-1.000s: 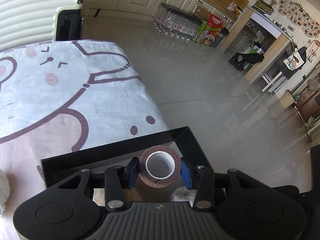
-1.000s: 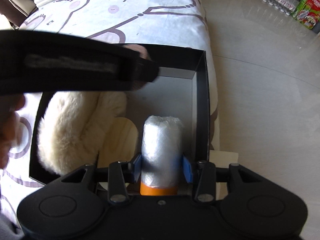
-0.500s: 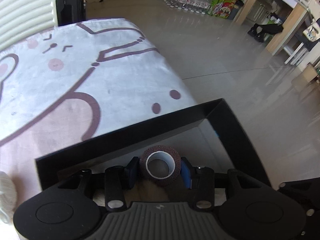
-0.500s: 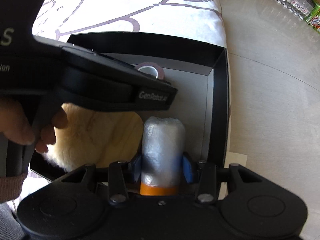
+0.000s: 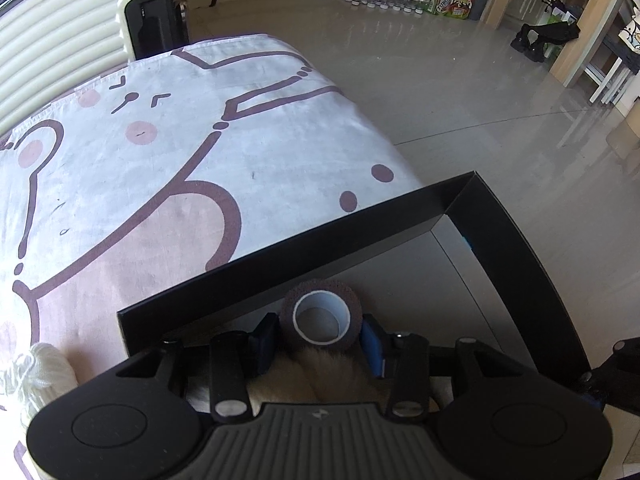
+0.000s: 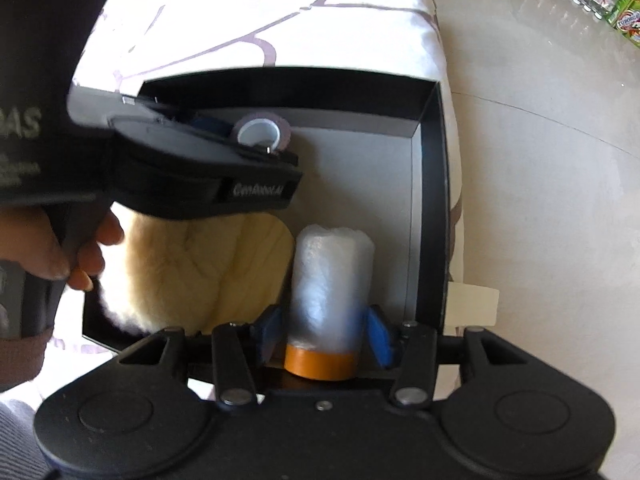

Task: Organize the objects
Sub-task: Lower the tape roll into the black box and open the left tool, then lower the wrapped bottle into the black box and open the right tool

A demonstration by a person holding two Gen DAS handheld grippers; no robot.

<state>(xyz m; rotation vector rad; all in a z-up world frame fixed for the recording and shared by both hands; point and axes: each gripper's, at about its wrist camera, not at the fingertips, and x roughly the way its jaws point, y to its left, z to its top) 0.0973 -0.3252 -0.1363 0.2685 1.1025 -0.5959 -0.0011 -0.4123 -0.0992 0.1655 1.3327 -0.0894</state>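
Note:
A black open box (image 5: 500, 232) sits at the right end of a cloth-covered table. My left gripper (image 5: 320, 332) is shut on a brown tape roll (image 5: 322, 314) with a white core, held inside the box near its far wall. The right wrist view shows the same roll (image 6: 262, 134) in the box's (image 6: 432, 200) far part. My right gripper (image 6: 325, 332) points down into the near right corner. Its jaws are opening, and a small gap shows on each side of the plastic-wrapped roll with an orange end (image 6: 330, 276) standing between them.
A cream fluffy item (image 6: 192, 272) fills the box's left half. A white string bundle (image 5: 44, 364) lies left of the box on the cartoon-print cloth (image 5: 160, 140). A ribbed cream suitcase (image 5: 60, 40) stands behind the table. Bare floor drops off to the right. A hand (image 6: 48, 248) grips the left tool.
The left gripper has tipped further down and carried the brown roll deeper into the box. The right jaws have widened off the wrapped roll.

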